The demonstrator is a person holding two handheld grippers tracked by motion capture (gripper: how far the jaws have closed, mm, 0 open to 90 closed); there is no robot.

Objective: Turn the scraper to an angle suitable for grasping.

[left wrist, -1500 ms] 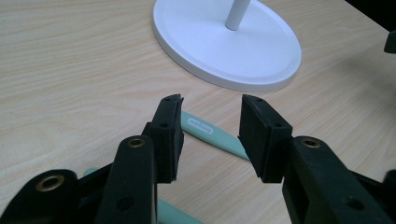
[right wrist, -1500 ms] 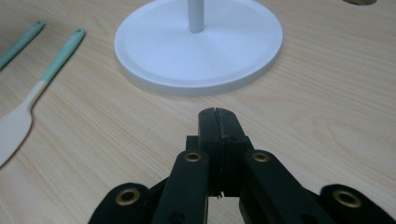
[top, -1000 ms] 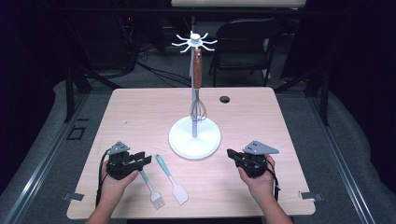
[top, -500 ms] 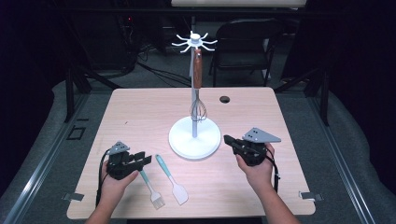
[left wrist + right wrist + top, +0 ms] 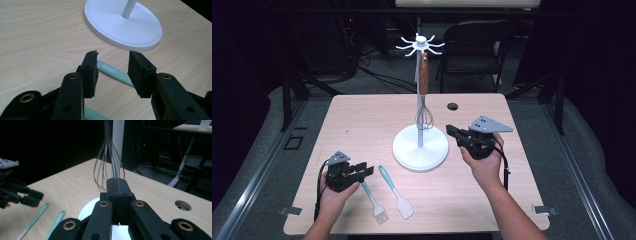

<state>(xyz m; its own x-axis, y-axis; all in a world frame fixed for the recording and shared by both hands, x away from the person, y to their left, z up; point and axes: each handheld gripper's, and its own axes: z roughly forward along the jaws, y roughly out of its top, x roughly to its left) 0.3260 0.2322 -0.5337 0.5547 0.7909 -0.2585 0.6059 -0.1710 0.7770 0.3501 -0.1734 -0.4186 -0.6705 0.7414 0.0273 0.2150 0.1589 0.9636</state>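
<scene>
Right claw [image 5: 117, 185], jaws pressed together and empty, faces the whisk [image 5: 109, 157] just ahead — light, springy wires (likely slippery), so grip its wooden handle; left claw [image 5: 112, 65] gapes wide.

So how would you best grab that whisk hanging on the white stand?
Probably by the wooden handle, coming in from the side: the whisk hangs upright beside the stand's pole, and its thin wire loops would likely flex. The right gripper, jaws together, would need opening.

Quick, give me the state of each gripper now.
Left gripper: open, holding nothing, fingers over a teal handle.
Right gripper: shut, holding nothing, near the whisk.
</scene>
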